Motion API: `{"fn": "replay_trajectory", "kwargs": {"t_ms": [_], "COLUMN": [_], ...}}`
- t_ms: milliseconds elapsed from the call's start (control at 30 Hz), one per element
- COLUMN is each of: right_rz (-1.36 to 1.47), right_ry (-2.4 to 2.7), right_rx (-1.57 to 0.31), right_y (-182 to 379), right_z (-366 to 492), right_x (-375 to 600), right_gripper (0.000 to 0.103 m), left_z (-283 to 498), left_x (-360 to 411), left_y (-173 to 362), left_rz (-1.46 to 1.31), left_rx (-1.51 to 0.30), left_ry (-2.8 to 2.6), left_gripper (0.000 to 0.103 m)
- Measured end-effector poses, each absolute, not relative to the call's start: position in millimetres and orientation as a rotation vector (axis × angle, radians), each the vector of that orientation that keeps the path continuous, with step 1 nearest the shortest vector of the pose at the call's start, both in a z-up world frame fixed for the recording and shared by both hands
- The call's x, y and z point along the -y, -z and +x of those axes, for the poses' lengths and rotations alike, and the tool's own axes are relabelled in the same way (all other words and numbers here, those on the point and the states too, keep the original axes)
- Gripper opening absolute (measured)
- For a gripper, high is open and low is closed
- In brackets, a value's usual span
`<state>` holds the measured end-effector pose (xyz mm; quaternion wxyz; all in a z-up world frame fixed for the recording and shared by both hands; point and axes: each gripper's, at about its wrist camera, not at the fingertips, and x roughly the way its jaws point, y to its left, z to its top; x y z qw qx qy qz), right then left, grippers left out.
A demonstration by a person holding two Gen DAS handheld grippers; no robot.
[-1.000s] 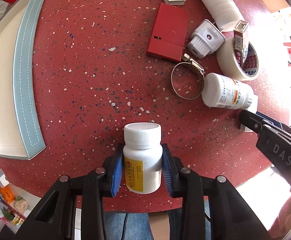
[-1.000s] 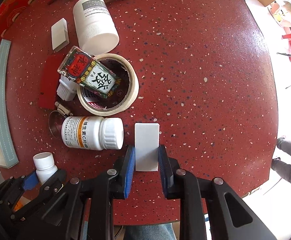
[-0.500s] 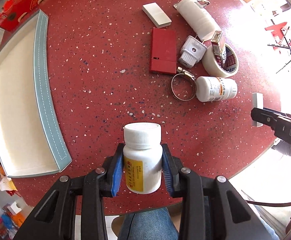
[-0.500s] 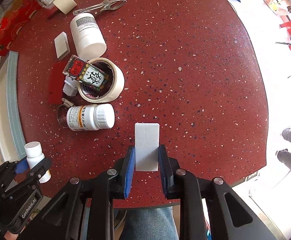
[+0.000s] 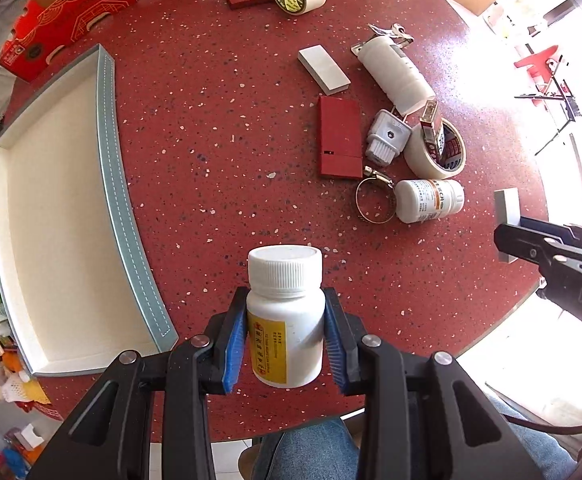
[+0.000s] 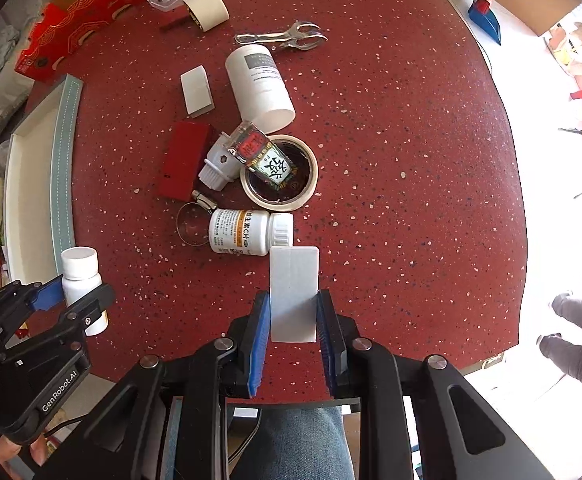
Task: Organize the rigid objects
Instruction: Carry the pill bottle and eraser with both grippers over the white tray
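The left tongs [image 5: 285, 344] are gripping a white bottle [image 5: 285, 312] by its body, cap up and clear of the pads, with the yellow label facing the camera; the right tongs [image 6: 293, 338] are clamping a flat white block [image 6: 294, 292] by its long edges, most of it sticking out ahead of the blue pads [image 6: 261, 340]. Both loads are hanging above the red surface [image 5: 219, 140], near its front edge. The likely goal is the tray [image 5: 107, 168] lying to the left, its cream floor bare in both views — so the step in hand looks like a carry to it. To do that well, the left tongs should be travelling left and setting the bottle down in a far corner of the tray, upright, leaving room for what follows; the bottle is round and smooth, so it may be slipping or twisting if the squeeze slackens, and the release should come only once its base is resting flat. The block is thin and held low, so it could be pivoting between the pads; it wants keeping level and laying flat beside the bottle, not dropped on edge. The right tongs have the longer path and must pass near the left tongs, so going one after the other seems safer than both at once. The rest — a lying bottle [image 6: 247, 233], a hose clamp [image 6: 193, 224], a tape roll [image 6: 279, 170], a red box [image 6: 183, 160] — is clustered well apart from the tray.
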<state>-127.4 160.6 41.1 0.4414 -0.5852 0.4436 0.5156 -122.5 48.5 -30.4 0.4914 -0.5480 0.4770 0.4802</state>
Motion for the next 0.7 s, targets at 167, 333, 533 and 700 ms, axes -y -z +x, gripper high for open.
{"fn": "replay_trajectory", "kwargs": {"t_ms": [167, 333, 533, 700], "right_rz": [-1.465, -1.487, -1.531, -1.575], "right_ry": [-1.310, -1.321, -1.342, -1.374], "right_rx": [-1.073, -1.059, -1.035, -1.007], "right_y": [-36.3, -34.9, -30.8, -32.0], "right_z": [-142.7, -152.1, -163.2, -181.0], "right_x": [-159.0, -163.0, -160.2, -159.7], "right_gripper": [0.024, 0.024, 0.024, 0.024], "left_z": [-163.3, -205.1, -243.7, -289.8], "left_x": [-57.0, -64.9, -58.1, -46.0], "left_y": [15.9, 8.6, 4.0, 5.3], "left_rz": [-1.324, -1.319, -1.317, -1.316], "left_rx": [-1.126, -1.107, -1.073, -1.029], "left_ry": [-1.164, -1.159, -1.171, -1.200], "left_gripper": [0.038, 0.038, 0.038, 0.038]}}
